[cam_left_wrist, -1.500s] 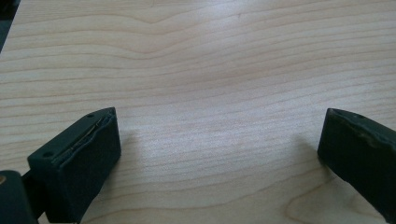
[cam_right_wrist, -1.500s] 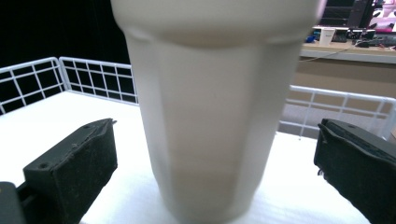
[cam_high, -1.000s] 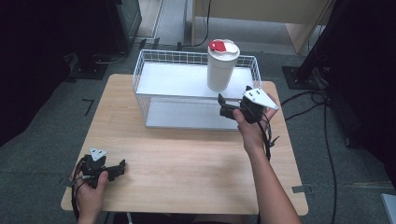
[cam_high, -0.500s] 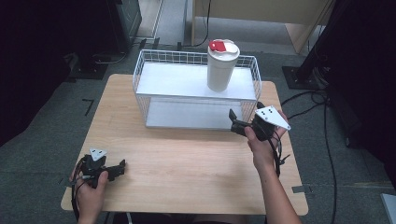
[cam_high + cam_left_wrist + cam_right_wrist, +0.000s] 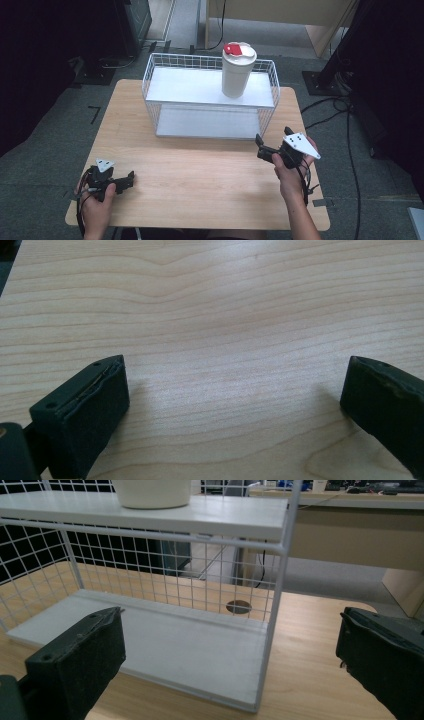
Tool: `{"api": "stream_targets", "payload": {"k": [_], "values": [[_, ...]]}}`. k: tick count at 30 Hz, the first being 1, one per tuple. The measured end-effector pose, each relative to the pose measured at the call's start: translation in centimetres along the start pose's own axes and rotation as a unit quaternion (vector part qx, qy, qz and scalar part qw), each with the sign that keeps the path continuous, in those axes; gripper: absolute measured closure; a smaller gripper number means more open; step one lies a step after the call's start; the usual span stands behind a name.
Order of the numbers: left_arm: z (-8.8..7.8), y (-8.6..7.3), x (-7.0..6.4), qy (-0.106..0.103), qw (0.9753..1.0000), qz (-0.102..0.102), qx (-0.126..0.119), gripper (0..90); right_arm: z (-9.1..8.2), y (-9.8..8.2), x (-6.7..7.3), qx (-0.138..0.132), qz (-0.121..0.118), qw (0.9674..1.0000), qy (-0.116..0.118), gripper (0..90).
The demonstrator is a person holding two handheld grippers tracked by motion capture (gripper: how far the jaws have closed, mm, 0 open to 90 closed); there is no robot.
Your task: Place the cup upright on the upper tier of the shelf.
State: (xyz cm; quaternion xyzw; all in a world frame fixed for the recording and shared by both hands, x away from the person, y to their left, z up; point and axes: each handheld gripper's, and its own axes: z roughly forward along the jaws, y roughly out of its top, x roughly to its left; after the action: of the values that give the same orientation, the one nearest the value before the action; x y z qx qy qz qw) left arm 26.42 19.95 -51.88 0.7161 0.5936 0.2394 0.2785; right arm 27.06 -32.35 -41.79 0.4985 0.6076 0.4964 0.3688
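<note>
While both tools (image 5: pixel 265 146) (image 5: pixel 131 179) gape empty, cup (image 5: pixel 238 70) upright on wire rack (image 5: pixel 210 102) upper shelf.

In the high view, a wire rack (image 5: pixel 210 100) stands upper centre on the desk (image 5: pixel 200 175); a cup (image 5: pixel 237 70) sits on its top shelf, right. The left claw (image 5: pixel 125 181) lies lower left, the right claw (image 5: pixel 264 147) lower right, before the rack.

Soft overhead light brightens the table (image 5: pixel 200 170); surroundings are dim, and the pictures slightly blurry.
</note>
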Motion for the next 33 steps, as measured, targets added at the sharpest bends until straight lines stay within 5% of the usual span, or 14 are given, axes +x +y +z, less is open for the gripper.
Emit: {"api": "stream_targets", "payload": {"k": [18,33], "values": [[0.0,0.0,0.0,0.000,1.0000,-0.001,0.000,0.0,-3.0,-4.7,-3.2,0.031,0.014,0.9988,-0.036,0.0],[0.0,0.0,0.0,0.000,1.0000,-0.001,-0.001,0.0,-6.5,-9.1,-7.0,0.080,0.014,0.9930,-0.085,0.0]]}}
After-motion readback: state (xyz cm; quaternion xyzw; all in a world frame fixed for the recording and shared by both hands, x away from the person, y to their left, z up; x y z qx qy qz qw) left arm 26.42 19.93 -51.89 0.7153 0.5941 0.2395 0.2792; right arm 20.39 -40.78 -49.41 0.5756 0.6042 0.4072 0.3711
